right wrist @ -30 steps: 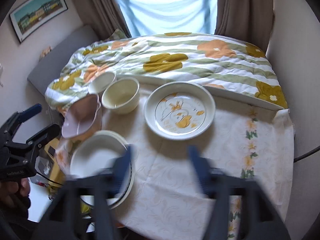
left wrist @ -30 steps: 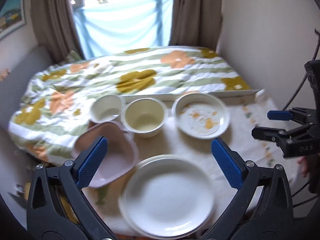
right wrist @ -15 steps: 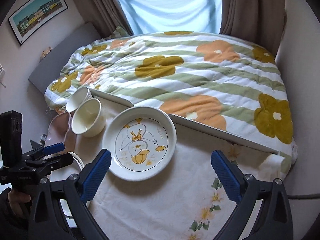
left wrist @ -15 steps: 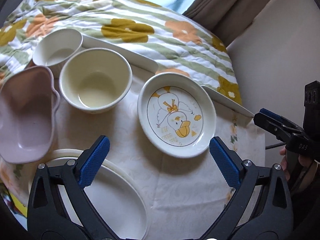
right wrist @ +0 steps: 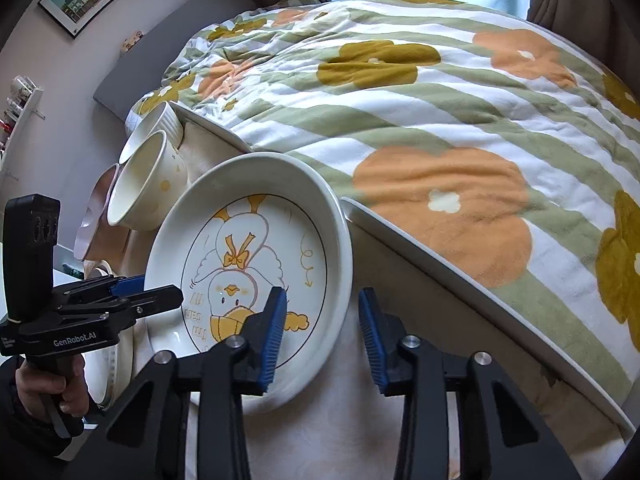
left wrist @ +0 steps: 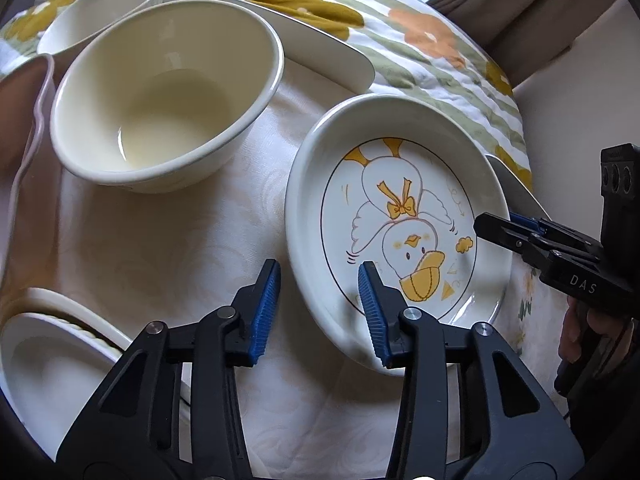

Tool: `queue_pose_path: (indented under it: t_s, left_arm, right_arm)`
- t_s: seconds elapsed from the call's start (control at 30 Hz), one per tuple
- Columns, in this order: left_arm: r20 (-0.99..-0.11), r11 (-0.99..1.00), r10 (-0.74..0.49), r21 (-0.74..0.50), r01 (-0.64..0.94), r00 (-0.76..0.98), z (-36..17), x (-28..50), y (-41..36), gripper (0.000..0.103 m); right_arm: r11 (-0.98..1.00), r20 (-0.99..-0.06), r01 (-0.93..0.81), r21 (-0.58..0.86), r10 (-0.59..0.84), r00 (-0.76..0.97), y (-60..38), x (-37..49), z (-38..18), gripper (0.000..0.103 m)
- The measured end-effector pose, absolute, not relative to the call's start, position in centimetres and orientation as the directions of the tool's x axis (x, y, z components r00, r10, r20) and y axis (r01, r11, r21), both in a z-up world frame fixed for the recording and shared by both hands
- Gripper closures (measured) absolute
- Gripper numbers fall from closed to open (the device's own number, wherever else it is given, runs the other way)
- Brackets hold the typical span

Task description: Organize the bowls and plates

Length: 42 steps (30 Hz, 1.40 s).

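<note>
Two grippers are closing on the duck plate (left wrist: 400,216) from opposite sides, so I am readying a balanced lift. My left gripper (left wrist: 318,304) and right gripper (right wrist: 322,334) are each straddling its rim, pads not yet pressing. The cream bowl (left wrist: 168,80) is crowding the plate's far-left side; the cloth between them is staying bare.
</note>
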<state>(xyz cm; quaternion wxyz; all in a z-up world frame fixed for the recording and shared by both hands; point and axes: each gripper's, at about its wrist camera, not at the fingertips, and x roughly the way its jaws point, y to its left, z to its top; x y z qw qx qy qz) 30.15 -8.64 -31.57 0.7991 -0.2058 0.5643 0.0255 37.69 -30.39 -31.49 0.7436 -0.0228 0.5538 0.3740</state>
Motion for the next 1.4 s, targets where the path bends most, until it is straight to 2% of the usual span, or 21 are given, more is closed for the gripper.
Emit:
queue_pose_path:
  t_s: [0.03,0.1,0.17,0.2,0.33,0.57,0.8,1.13,1.4]
  left_arm:
    - [-0.913,0.914,-0.184,-0.295,-0.278,0.364,-31.6,30.1,-8.6,0.07]
    - [-0.918,0.92,-0.159,-0.271,-0.282,0.363,-31.7,30.2,-8.7,0.083]
    - [-0.914,0.918,-0.165,-0.279,-0.281,0.37,-31.7,30.4,-8.7,0.088]
    - [-0.915,0.918,-0.16,-0.276,-0.284,0.37,-31.7,30.4,-8.8,0.087]
    - [-0.916,0.917,-0.152,-0.271,-0.292,0.372,-31.6,30.6,-8.8,0.088]
    - [-0.908,0.925,-0.146,-0.265,-0.27,0.393,-30.5,30.3,-8.9,0.088]
    - [-0.89,0.939,-0.133,-0.253,-0.232,0.436,-26.8,28.5,-8.5,0.088]
    - [-0.847,0.965,-0.157,-0.24,-0.102,0.508,-20.6,22.5,-4.1,0.088]
    - [-0.865,0.971,-0.2,-0.238,-0.026,0.46,-20.6,17.3,1.1,0.088]
  right_arm:
    - [0.715,-0.838,-0.584,0.385,0.535,0.103,-30.4,37.9,-31.7,0.07]
    - [0.7,-0.829,-0.597,0.392,0.551,0.101,-30.3,38.2,-31.6,0.073]
    - [0.688,-0.829,-0.611,0.393,0.552,0.088,-30.0,38.5,-31.8,0.078]
    - [0.684,-0.831,-0.614,0.394,0.55,0.08,-29.9,38.6,-32.0,0.085]
    - [0.68,-0.831,-0.622,0.39,0.55,0.08,-30.0,38.6,-32.0,0.087]
    - [0.676,-0.829,-0.632,0.38,0.552,0.093,-30.3,38.0,-31.3,0.088]
    - [0.671,-0.808,-0.635,0.384,0.577,0.121,-30.7,35.8,-28.7,0.088]
    - [0.717,-0.796,-0.605,0.346,0.565,0.215,-28.0,27.7,-22.5,0.088]
    - [0.777,-0.812,-0.531,0.338,0.526,0.252,-24.1,20.5,-22.4,0.088]
